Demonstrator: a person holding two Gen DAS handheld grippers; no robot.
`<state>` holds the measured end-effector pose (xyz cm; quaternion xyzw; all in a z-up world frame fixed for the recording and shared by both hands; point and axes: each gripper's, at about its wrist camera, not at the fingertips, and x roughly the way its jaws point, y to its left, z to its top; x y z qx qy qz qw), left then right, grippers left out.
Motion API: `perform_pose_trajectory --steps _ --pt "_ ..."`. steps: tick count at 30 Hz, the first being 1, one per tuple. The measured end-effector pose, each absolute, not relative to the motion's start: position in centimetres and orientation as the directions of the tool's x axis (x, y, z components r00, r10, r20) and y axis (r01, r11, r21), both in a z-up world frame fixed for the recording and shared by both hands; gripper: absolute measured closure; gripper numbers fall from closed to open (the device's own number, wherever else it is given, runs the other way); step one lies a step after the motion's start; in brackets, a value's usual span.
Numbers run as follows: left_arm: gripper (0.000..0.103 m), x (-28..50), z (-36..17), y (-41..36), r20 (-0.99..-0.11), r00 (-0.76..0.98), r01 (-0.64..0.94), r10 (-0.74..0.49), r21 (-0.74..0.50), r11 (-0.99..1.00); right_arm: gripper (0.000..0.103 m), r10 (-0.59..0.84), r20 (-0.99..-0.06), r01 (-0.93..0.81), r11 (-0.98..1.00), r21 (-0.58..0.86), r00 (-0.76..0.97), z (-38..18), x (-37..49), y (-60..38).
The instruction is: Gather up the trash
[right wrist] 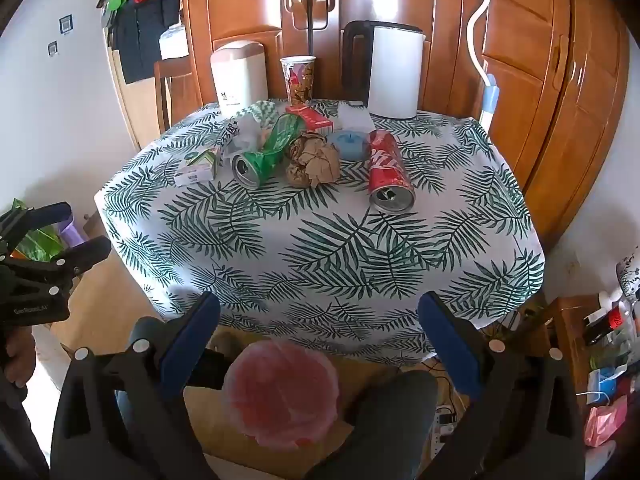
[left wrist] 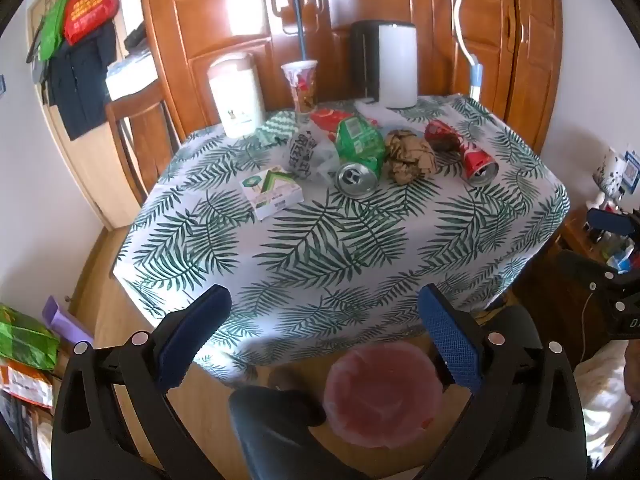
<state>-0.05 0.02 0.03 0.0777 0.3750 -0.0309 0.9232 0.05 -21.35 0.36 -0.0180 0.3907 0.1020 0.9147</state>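
Both grippers are tipped forward and down, jaws spread wide with nothing between them; left gripper (left wrist: 324, 320) shows its blue pads (left wrist: 452, 336) well apart; right gripper (right wrist: 320, 328) same deal; a hand (right wrist: 18, 350) grips the left gripper's handle; the person's knees sit below.

Bright, even daylight in both views, strongest on the near edge of the surface (left wrist: 224, 328), washed almost white there. Glossy glare streaks on the wooden wardrobe doors (left wrist: 240, 12). Soft, short shadows under the cans. Heavy fisheye bending at the rims, black corners. Slightly soft and hazy on the pink bin (right wrist: 280, 392) close below.
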Motion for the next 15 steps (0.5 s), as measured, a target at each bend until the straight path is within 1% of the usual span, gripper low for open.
perform_pose_trajectory --steps 15 --pt "0.006 -0.09 0.10 -0.04 -0.698 0.716 0.119 0.001 0.123 0.985 0.005 0.170 -0.722 -0.199 0.979 0.046 0.671 -0.04 0.42 -21.66"
